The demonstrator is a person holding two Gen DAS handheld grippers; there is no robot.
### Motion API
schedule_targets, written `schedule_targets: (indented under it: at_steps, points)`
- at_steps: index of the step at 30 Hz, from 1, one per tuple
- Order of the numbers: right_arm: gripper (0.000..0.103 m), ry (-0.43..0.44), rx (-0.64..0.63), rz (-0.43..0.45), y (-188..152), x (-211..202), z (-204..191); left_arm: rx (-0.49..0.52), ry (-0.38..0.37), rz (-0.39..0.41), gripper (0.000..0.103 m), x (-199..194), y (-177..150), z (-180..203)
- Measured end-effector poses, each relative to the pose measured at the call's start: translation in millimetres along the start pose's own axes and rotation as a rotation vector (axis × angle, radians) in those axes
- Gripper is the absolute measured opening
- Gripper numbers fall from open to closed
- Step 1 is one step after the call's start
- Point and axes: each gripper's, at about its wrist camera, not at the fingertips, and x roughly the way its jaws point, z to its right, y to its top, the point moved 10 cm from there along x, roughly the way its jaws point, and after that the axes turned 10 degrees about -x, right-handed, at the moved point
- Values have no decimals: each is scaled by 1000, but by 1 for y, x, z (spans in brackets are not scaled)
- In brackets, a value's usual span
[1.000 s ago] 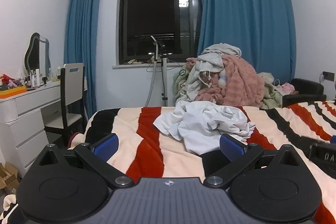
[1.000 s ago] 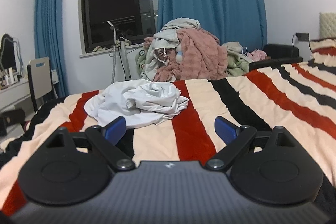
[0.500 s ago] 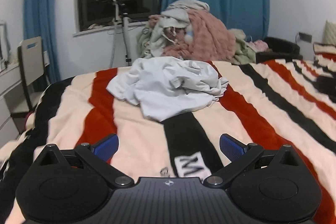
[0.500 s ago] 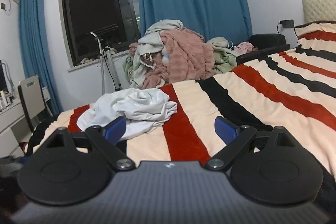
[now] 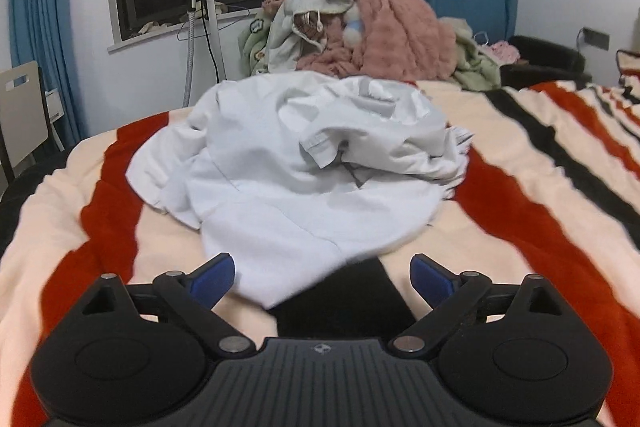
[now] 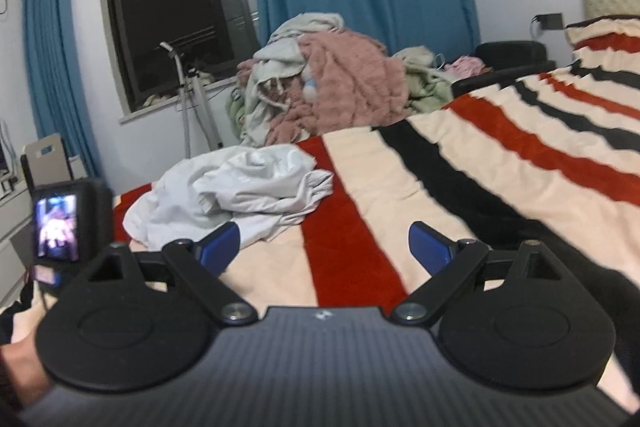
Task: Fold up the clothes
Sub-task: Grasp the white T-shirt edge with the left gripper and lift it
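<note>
Crumpled white shirt (image 5: 304, 163) on fleecy striped blanket (image 5: 520, 211).

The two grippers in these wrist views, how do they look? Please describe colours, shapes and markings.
Both look the same. The left gripper and the right gripper each have two blue fingertips on black linkage arms with silver pivot pins. Behind these sits a ribbed black body with two round discs and a small emblem in the middle. No cables or sleeves are visible.

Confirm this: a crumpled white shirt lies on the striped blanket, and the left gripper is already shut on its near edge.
Not quite. The left gripper is open, holding nothing; the left wrist view shows it. The crumpled white shirt does lie on the striped blanket.
</note>
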Motion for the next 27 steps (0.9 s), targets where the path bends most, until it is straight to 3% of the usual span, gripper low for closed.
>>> schedule_targets:
  at_steps: [2, 4, 5, 7, 8, 12, 19, 27]
  points:
    - [93, 29, 6, -12, -5, 16, -6, 7, 19, -1, 83, 17, 0, -4]
    - [93, 55, 10, -19, -9, 29, -12, -11, 21, 4, 58, 26, 3, -10]
    - [93, 64, 8, -18, -10, 34, -13, -28, 12, 8, 52, 28, 5, -14]
    - [93, 54, -3, -3, -11, 41, -15, -54, -17, 24, 16, 24, 11, -20]
    - [93, 39, -9, 8, -11, 45, -14, -65, -37, 41, 13, 18, 16, -22]
    - [93, -9, -9, 25, -12, 50, -6, -128, -102, 123, 7, -19, 35, -35]
    - [93, -50, -46, 79, -5, 38, -2, -220, -136, 262, 5, -138, 57, -75]
    - [93, 15, -103, 94, 4, -4, -27, -299, -194, 435, 5, -292, 59, -124]
